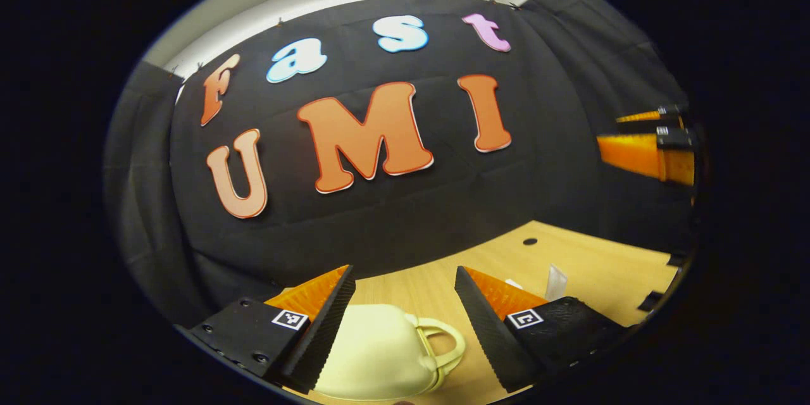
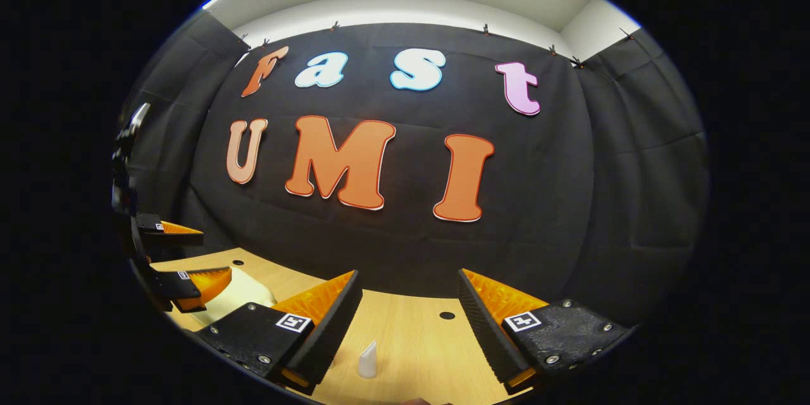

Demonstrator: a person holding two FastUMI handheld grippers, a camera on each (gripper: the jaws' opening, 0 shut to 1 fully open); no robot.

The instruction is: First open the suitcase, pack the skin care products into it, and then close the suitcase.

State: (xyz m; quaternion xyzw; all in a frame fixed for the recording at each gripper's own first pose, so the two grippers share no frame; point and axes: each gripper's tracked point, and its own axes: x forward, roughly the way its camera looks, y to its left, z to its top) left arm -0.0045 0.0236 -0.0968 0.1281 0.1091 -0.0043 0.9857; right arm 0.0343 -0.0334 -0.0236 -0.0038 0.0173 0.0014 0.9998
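A pale wooden desk [image 1: 588,266] with small dark holes runs up to the booth's black cloth wall [image 2: 569,202], under a white ceiling. No readable brand or label shows on the things. In the left gripper view, the left hand-held gripper [image 1: 405,278] hangs with its fingers wide apart above the cream suitcase [image 1: 380,354], closed, its handle toward the right. In the right gripper view, the right hand-held gripper [image 2: 410,281] is likewise spread, empty, over a small white tube [image 2: 367,359] standing on the desk.
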